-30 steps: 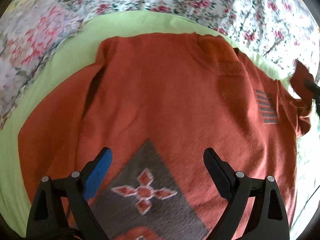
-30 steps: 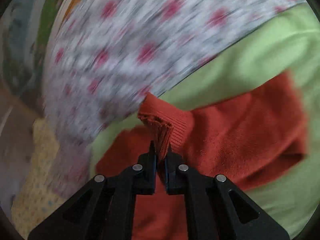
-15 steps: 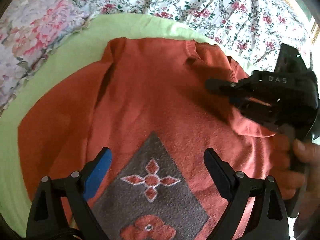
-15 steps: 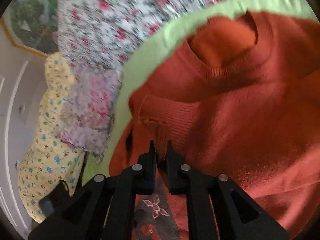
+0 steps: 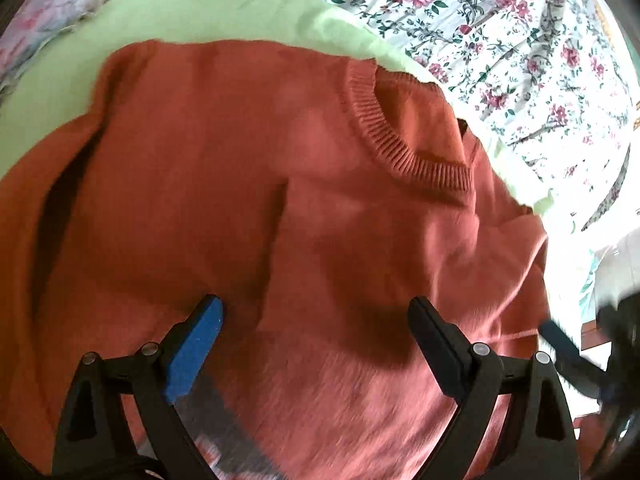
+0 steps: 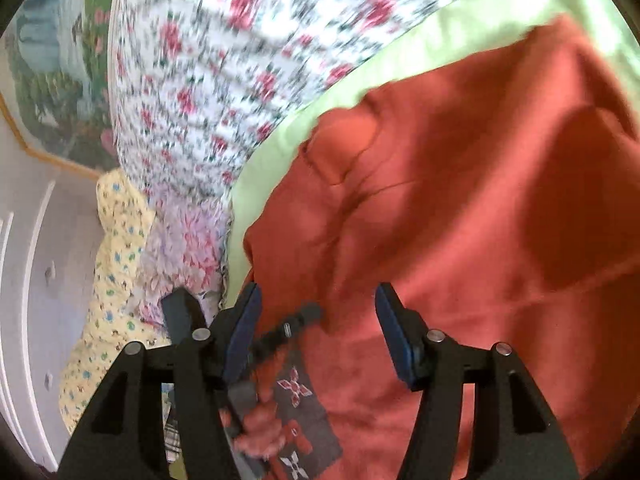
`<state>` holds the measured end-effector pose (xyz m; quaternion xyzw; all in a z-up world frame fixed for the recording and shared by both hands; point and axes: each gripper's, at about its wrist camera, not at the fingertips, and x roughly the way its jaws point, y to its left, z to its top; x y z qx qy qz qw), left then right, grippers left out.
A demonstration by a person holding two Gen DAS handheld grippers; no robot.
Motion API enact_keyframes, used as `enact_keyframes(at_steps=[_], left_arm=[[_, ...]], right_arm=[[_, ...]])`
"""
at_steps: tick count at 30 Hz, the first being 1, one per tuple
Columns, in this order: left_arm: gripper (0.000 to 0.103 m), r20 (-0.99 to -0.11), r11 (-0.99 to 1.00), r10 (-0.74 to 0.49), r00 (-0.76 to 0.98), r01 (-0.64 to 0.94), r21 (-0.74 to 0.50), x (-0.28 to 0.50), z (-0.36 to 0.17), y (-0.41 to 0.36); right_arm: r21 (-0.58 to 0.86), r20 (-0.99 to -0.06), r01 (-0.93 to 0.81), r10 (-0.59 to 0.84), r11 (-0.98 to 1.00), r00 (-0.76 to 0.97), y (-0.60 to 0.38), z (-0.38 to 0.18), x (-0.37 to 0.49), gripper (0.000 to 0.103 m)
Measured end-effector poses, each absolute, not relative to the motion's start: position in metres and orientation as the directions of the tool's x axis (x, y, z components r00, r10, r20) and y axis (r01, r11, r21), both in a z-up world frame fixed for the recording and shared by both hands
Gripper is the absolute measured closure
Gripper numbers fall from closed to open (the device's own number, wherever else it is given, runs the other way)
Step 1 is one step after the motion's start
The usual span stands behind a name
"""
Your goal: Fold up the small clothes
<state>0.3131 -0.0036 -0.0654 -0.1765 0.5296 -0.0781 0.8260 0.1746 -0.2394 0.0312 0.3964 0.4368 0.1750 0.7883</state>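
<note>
An orange-red knitted sweater (image 5: 320, 200) lies on a light green sheet (image 5: 200, 12), ribbed collar (image 5: 380, 132) toward the upper right. A sleeve is folded across its chest. My left gripper (image 5: 316, 328) is open and empty, just above the sweater's chest. My right gripper (image 6: 316, 320) is open and empty over the sweater (image 6: 460, 200), whose grey patterned patch (image 6: 304, 412) shows below. The right gripper also shows, blurred, at the right edge of the left wrist view (image 5: 592, 344).
A white bedspread with red flowers (image 5: 500, 20) surrounds the green sheet (image 6: 400, 64). A yellow patterned cloth (image 6: 112, 280) and a pale pink floral cloth (image 6: 184, 244) lie to the left. A white cabinet (image 6: 36, 280) stands beyond the bed.
My right gripper has opened and let go of the sleeve cuff, which now lies folded across the sweater's chest, and has pulled back. My left gripper has moved up toward the collar.
</note>
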Motion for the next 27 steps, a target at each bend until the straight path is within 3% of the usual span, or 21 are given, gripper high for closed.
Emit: enact_keyframes(at_steps=[2,3,5,6,7,10,13,18,27], left_arm=[[0.010,-0.849,0.932,-0.302,0.433,-0.054,-0.359,0.324,-0.066,-0.012],[0.015,-0.848,0.935,-0.297,0.439,-0.044,-0.351,0.328,-0.066,-0.016],[0.043,-0.838,0.940,-0.295,0.460,-0.016,-0.340,0.332,-0.061,-0.024],[0.078,-0.837,0.941,-0.304,0.456,0.003,-0.340,0.333,-0.059,-0.026],[0.098,-0.833,0.934,-0.328,0.446,0.024,-0.355,0.334,-0.057,-0.028],[0.101,-0.803,0.950,-0.284,0.524,0.040,-0.310,0.321,-0.030,-0.023],[0.101,-0.702,0.946,-0.237,0.671,-0.005,-0.324,0.297,0.002,0.009],[0.101,-0.778,0.944,-0.143,0.611,-0.153,-0.294,0.302,-0.031,0.057],[0.101,-0.778,0.935,-0.133,0.615,-0.181,-0.304,0.305,-0.037,0.059]], right_arm=[[0.772,-0.559,0.099,0.597,0.628,0.576,-0.249,0.032,0.161,0.043],[0.771,-0.563,0.118,0.585,0.625,0.584,-0.255,0.031,0.154,0.043],[0.766,-0.575,0.152,0.561,0.624,0.596,-0.263,0.030,0.143,0.043],[0.763,-0.580,0.168,0.546,0.624,0.604,-0.268,0.030,0.139,0.043],[0.761,-0.582,0.177,0.536,0.624,0.611,-0.271,0.030,0.136,0.043],[0.745,-0.594,0.201,0.497,0.636,0.632,-0.282,0.035,0.132,0.043],[0.731,-0.601,0.218,0.460,0.647,0.653,-0.296,0.041,0.128,0.043],[0.683,-0.643,0.276,0.377,0.676,0.667,-0.323,0.036,0.127,0.043],[0.493,-0.762,0.335,0.213,0.803,0.612,-0.351,0.017,0.182,0.037]])
